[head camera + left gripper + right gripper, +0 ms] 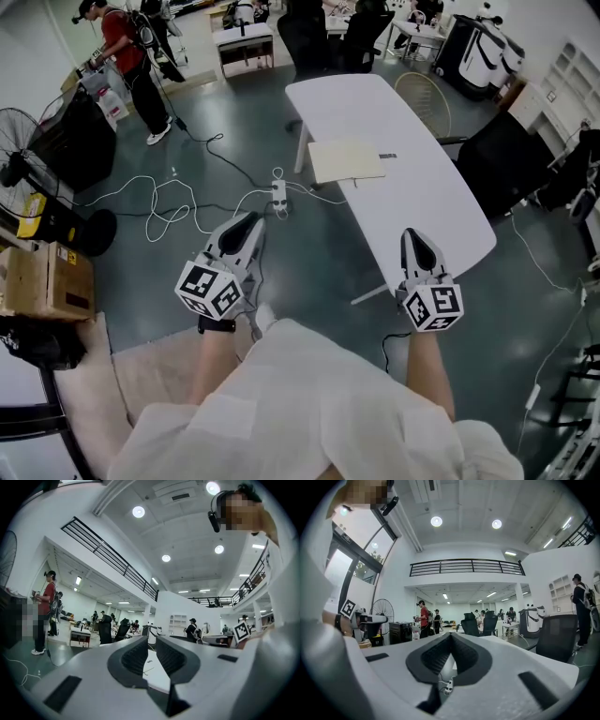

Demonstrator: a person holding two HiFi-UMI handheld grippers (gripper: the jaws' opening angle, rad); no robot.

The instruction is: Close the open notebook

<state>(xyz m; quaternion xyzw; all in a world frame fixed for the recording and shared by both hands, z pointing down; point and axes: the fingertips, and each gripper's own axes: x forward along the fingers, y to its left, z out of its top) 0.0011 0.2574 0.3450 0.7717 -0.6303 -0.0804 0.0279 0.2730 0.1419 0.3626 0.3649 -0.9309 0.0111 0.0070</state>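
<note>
White clothes [309,412] on the person are filling the bottom of the head view; two arms are reaching out from them over the dark floor [309,253]; the left hand-held gripper [246,225] is pointing level and its jaws are sitting narrow, with only a thin slit showing between them and nothing in it; the right hand-held gripper [417,239] is pointing level too, and its jaws are meeting at the tips and holding nothing; each one is carrying a cube with square markers near the hand; the right one is hanging over the near end of the long white surface [422,202], and the left one is hanging over the floor beside it; the notebook [345,159] is lying flat on the surface, well ahead of both hand-held grippers, close to the surface's left edge, with a pale cream face up; from here I cannot tell if it is open or shut; a small dark thing [387,156] is lying just beside it on the right; a power strip [278,194] and white cables [169,202] are lying on the floor; a fan [19,141] and a cardboard box [42,281] are standing at the left; a person in a red top [127,56] is standing far back; a black chair [502,159] is standing at the right of the surface.
</note>
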